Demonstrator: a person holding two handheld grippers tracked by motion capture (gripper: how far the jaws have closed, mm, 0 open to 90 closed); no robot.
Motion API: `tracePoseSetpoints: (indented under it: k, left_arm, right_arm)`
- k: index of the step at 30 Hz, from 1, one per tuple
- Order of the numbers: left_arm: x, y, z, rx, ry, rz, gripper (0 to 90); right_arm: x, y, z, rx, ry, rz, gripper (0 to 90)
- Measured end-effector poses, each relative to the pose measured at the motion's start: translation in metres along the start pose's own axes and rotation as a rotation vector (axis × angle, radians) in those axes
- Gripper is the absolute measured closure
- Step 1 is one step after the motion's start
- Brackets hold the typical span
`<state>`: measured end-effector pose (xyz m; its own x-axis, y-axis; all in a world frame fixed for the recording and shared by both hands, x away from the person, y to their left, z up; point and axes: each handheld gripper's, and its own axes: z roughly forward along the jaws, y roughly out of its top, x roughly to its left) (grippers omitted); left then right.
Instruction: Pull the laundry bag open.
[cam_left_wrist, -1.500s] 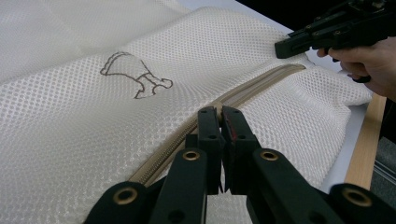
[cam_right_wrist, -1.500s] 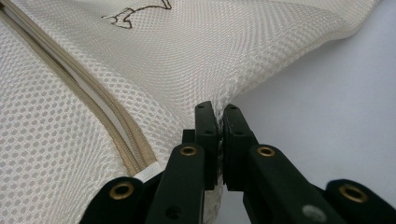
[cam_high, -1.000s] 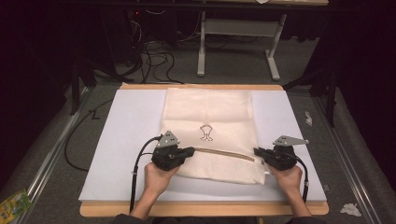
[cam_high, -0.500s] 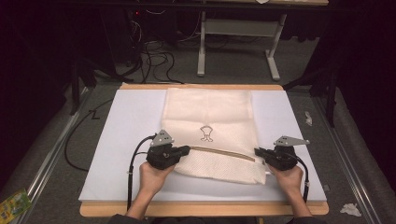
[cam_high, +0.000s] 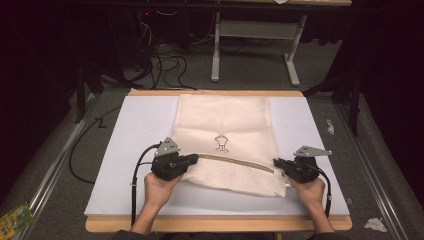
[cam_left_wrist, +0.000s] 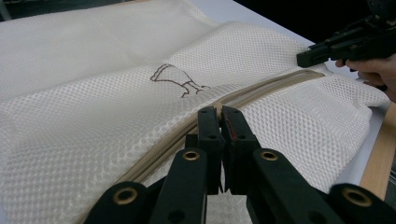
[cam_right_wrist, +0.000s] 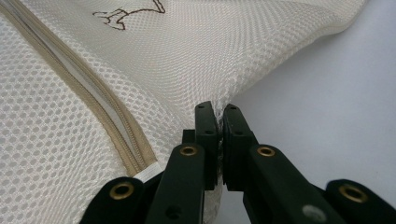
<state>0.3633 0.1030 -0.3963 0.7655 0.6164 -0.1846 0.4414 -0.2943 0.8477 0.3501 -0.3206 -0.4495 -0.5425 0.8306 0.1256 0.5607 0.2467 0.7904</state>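
Broadly, the table (cam_high: 100, 200), covered by a white mat, carries a cream mesh laundry bag (cam_high: 222, 127) lying flat at its centre, with bare mat to both sides and along the near edge. A tan zipper (cam_high: 235, 162) runs across the bag's near part. The left hand-held gripper (cam_high: 192, 160) is clamped at the zipper's left end, seemingly on the pull, though I cannot tell for certain. The right hand-held gripper (cam_high: 276, 162) is pinched shut on the bag's mesh edge at the right end. By my judgement the zipper is being worked: next, the left should draw along the track toward the right while the right keeps the cloth taut. Open mat leaves room.
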Motion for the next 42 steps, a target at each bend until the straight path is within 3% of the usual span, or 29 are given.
tracePoseSetpoints:
  k: [42]
  left_arm:
    - [0.021, -0.008, -0.032, -0.046, 0.060, -0.040, 87.2]
  right_arm:
    - [-0.003, -0.001, -0.002, -0.004, -0.016, 0.004, 88.2]
